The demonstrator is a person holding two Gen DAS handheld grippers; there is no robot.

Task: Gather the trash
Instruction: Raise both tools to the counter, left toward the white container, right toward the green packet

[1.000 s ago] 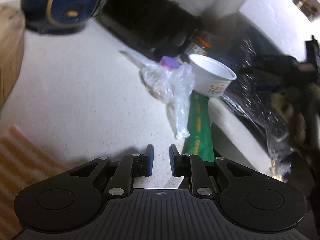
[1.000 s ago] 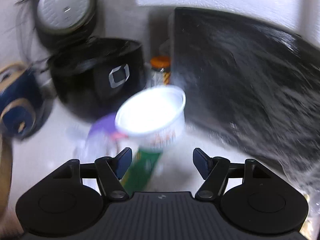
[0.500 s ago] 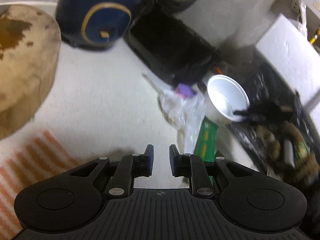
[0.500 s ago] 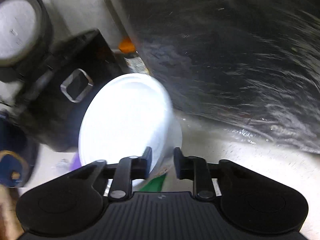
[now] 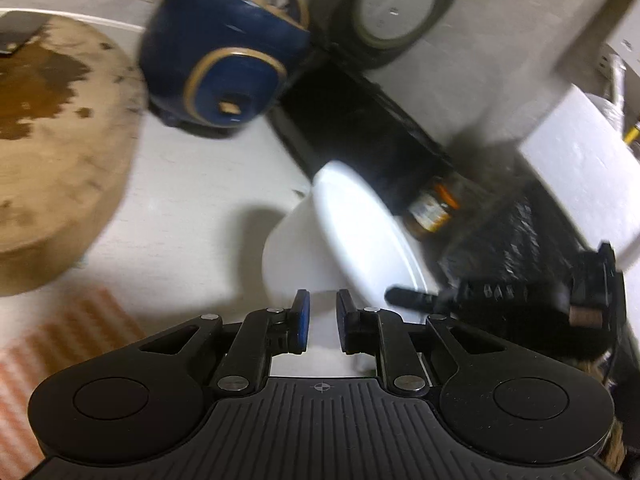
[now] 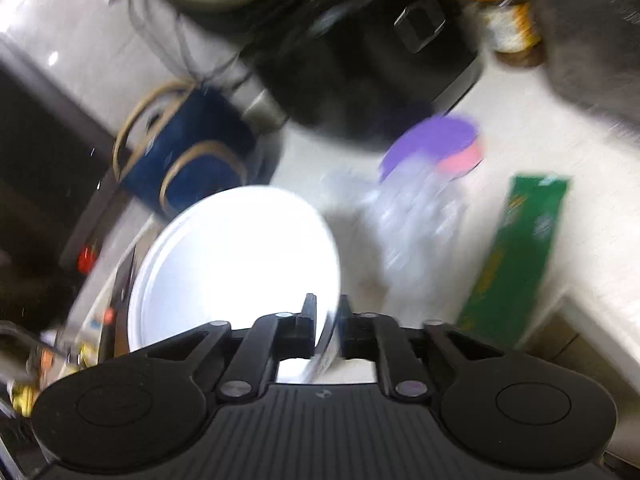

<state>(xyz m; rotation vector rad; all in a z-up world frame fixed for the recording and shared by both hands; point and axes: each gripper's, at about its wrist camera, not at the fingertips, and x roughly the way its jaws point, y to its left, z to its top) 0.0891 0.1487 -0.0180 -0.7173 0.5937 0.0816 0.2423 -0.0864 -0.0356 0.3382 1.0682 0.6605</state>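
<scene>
Right tool [image 6: 325, 322] is closed narrow on the rim of the white paper bowl [image 6: 236, 264]: one pad sits inside the bowl and the other outside, so the thin wall is pinched between them and the bowl hangs off the counter [image 6: 560, 152], tilted with its opening toward the camera. In the left wrist view the same bowl [image 5: 360, 240] shows close in front of the left tool [image 5: 319, 322], and the right tool [image 5: 500, 300] comes in from the right as a dark arm that holds the rim. Left tool has its jaws narrow and closing a little more, and nothing is between them; the bowl is only behind the gap, not in it. As I judge it, the task is at an early stage: one piece of trash is picked up but not yet put into any bag or bin. Other trash lies on the counter: a crumpled clear plastic bag [image 6: 416, 220] with a purple lid [image 6: 432, 140] just beside it, and a green flat package [image 6: 516, 252] to the right, near the counter edge. A black plastic sheet [image 5: 516, 224], maybe a trash bag, is at the far right, but I cannot tell if it is open. Blue bag [image 5: 224, 60], black cooker [image 6: 372, 60] and jar [image 6: 508, 24] seem not trash.
</scene>
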